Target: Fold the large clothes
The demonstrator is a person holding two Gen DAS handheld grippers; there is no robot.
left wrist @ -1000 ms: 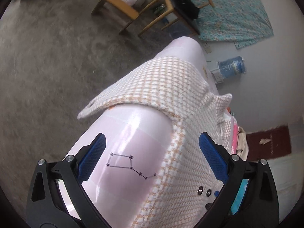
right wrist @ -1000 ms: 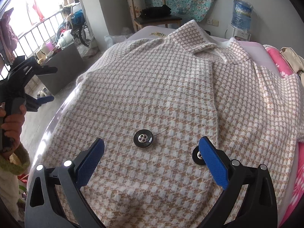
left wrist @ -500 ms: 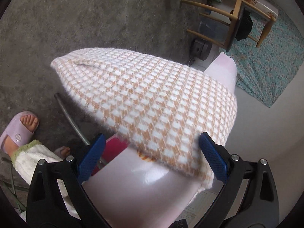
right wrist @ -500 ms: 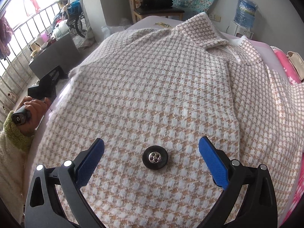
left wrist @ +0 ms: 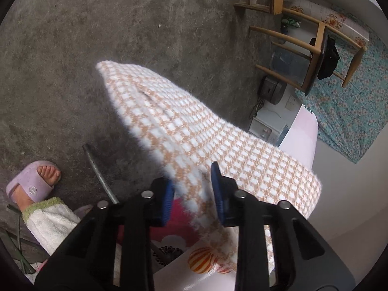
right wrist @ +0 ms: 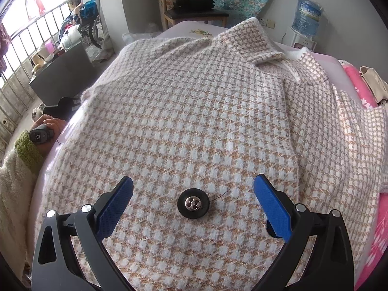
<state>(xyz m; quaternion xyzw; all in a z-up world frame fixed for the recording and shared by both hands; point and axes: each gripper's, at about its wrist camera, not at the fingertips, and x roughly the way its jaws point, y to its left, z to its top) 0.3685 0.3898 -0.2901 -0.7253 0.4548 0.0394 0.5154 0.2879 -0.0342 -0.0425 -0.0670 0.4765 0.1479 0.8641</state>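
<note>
A large cream-and-tan houndstooth knit jacket (right wrist: pixel 206 111) lies spread over a pale pink table (right wrist: pixel 184 28), collar at the far end. A black button (right wrist: pixel 193 203) sits between the fingers of my right gripper (right wrist: pixel 193 203), which is open and hovers low over the jacket's near part. In the left wrist view one sleeve (left wrist: pixel 184 126) hangs off the table edge over the floor. My left gripper (left wrist: pixel 192 189) is shut on the sleeve near its upper part. The sleeve's cuff end points away toward the floor.
A wooden chair (left wrist: pixel 312 43) with dark clothes stands beyond the table (left wrist: pixel 303 135). A person's slippered foot (left wrist: pixel 36 181) and a metal table leg (left wrist: pixel 99 172) are on the grey floor (left wrist: pixel 121 24). A water bottle (right wrist: pixel 306 12) and pink bedding (right wrist: pixel 359 89) lie at the right.
My left gripper has closed from wide open onto the hanging sleeve. My right gripper has moved slightly lower and closer over the button and stays open.
</note>
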